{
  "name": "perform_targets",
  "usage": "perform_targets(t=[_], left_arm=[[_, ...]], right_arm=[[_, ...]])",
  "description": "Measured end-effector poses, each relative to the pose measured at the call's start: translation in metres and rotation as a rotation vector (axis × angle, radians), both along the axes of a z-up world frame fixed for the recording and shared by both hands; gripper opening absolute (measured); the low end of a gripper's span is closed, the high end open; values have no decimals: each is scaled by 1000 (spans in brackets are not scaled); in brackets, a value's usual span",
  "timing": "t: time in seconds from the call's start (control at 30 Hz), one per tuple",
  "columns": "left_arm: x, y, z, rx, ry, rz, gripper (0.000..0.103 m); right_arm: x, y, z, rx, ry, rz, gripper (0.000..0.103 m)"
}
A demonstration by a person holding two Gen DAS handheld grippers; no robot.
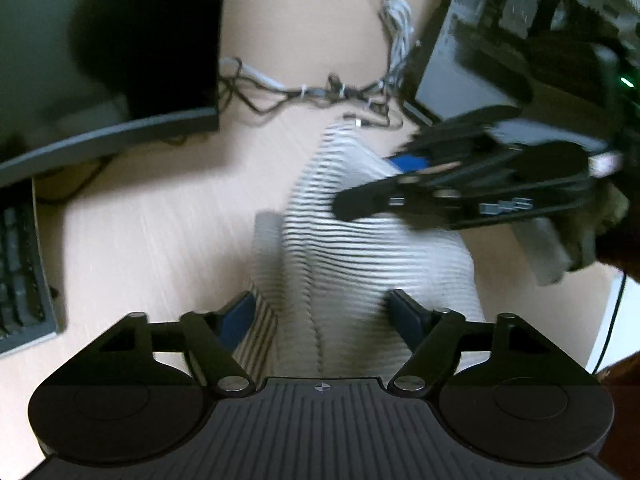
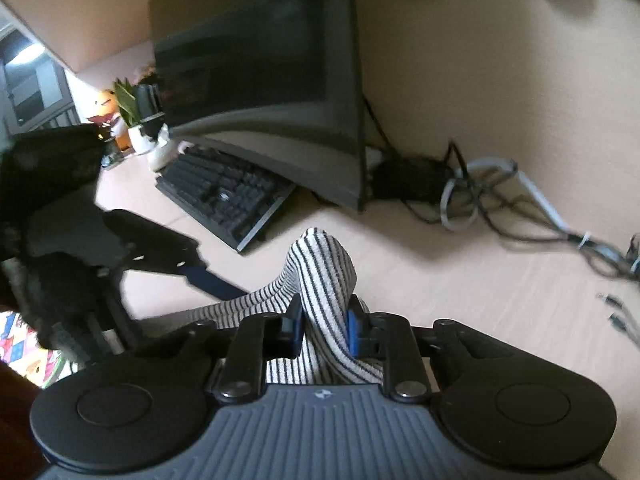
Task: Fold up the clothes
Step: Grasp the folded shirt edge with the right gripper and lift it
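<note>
Right gripper [image 2: 324, 326] pinches the striped garment [image 2: 320, 268] between its jaws; left gripper [image 1: 322, 316] stands open astride it — a tug risks dragging cloth into the cables [image 2: 480, 196].

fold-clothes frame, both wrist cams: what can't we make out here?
- What garment the striped cloth is: motion blur in the left wrist view; near end hidden under the right tool in the right wrist view.
- Whether the left tool touches the cloth: blurred.
- Right tool's far finger in the left wrist view: smeared.
- Keyboard: cut by the left edge.
- Cables: too blurred to trace.
</note>
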State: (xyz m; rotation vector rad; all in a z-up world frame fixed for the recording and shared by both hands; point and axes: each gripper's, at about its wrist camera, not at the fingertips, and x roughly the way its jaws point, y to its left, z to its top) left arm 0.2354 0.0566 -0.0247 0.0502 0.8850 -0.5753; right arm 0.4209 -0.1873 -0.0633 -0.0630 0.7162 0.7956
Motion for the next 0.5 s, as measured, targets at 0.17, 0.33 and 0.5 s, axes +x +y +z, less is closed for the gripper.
perform_targets(t=[0.17,0.33,0.5], left_arm=[[-2,4,-4,-19,21,32,76],[-4,8,-11,-61,39,63,81],[-4,14,-16,-87,61,108,93]], right_arm=[[10,15,-17,-84,14,-50,36],[-13,-1,1,-84,-39,-161,62],[-40,-35,16,-28,-18,-319,64]])
